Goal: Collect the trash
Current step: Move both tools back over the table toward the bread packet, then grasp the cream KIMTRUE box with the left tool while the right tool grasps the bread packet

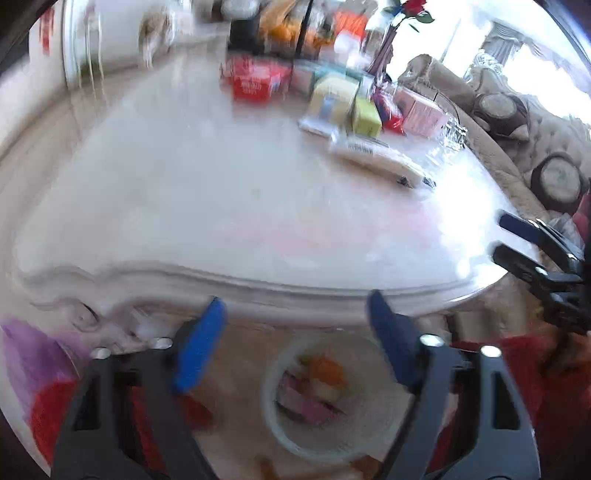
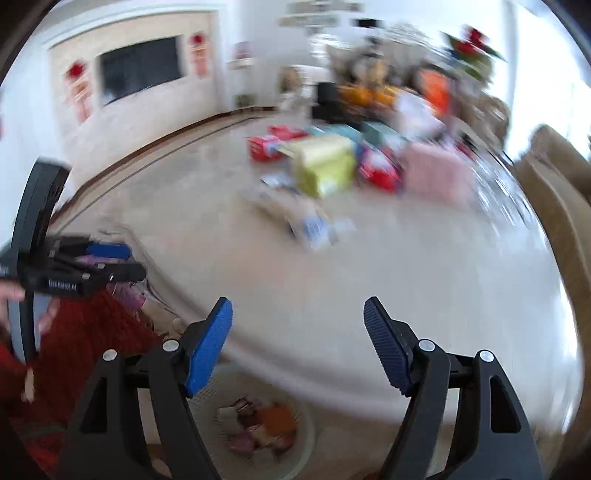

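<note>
Both views are motion-blurred. My left gripper (image 1: 295,321) is open and empty, held over a round white bin (image 1: 332,398) on the floor in front of the table edge; the bin holds several colourful wrappers. My right gripper (image 2: 297,325) is open and empty above the table's near edge, with the same bin (image 2: 258,428) below it. Each gripper shows in the other's view: the right one (image 1: 506,240) at far right, the left one (image 2: 110,262) at far left. A white wrapper (image 1: 376,155) lies on the table (image 1: 184,206).
Boxes and packets crowd the table's far side: a red box (image 1: 255,79), a yellow-green box (image 1: 365,116), a pink box (image 1: 421,114), and a vase with a red flower (image 1: 410,11). A beige sofa (image 1: 517,122) stands to the right. A dark screen (image 2: 140,68) hangs on the far wall.
</note>
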Tool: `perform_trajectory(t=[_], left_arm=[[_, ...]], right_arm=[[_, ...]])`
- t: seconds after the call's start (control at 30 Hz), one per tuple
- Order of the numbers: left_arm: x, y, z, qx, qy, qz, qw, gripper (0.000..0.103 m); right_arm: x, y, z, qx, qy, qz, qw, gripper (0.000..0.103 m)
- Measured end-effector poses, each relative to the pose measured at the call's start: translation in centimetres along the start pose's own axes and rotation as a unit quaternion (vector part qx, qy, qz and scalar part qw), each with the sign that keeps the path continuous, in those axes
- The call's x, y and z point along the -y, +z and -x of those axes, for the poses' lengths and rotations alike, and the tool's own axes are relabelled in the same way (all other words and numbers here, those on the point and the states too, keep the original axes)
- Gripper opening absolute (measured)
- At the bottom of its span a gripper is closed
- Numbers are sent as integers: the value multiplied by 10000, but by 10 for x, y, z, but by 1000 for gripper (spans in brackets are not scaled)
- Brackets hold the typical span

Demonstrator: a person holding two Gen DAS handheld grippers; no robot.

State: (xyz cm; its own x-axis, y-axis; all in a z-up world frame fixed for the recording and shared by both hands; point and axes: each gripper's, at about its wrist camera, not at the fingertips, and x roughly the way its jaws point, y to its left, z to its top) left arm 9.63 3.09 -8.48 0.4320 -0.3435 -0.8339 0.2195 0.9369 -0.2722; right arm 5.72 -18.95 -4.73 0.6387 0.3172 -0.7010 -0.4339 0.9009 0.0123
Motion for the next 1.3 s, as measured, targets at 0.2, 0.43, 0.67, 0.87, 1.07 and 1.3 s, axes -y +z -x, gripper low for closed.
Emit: perform_trajectory(t=[0.2, 0.43, 0.67, 0.87, 1.07, 1.3], left_arm=[[-10, 31, 0, -652, -442, 738, 9942, 96], [0, 65, 45, 239, -622, 325, 9972, 96], [42, 133, 20, 1580, 112, -1396, 9775, 97], [69, 172, -52, 1124, 357, -2332, 9652, 97], [69, 195, -93, 703, 223, -2404, 9679, 97], [53, 222, -120, 398, -114, -1555, 9870, 81]], right_arm=[[11, 44, -41, -408, 407, 425, 9974, 70], [12, 62, -73, -624, 781, 714, 9924, 70], [2, 65, -106, -887, 804, 1161, 9860, 70], [1, 60, -112, -960, 1046, 1106, 9837, 70], [-2, 47, -97, -966, 1082, 1098, 9833, 70], [1, 43, -93, -877, 1131, 988, 9848, 70]])
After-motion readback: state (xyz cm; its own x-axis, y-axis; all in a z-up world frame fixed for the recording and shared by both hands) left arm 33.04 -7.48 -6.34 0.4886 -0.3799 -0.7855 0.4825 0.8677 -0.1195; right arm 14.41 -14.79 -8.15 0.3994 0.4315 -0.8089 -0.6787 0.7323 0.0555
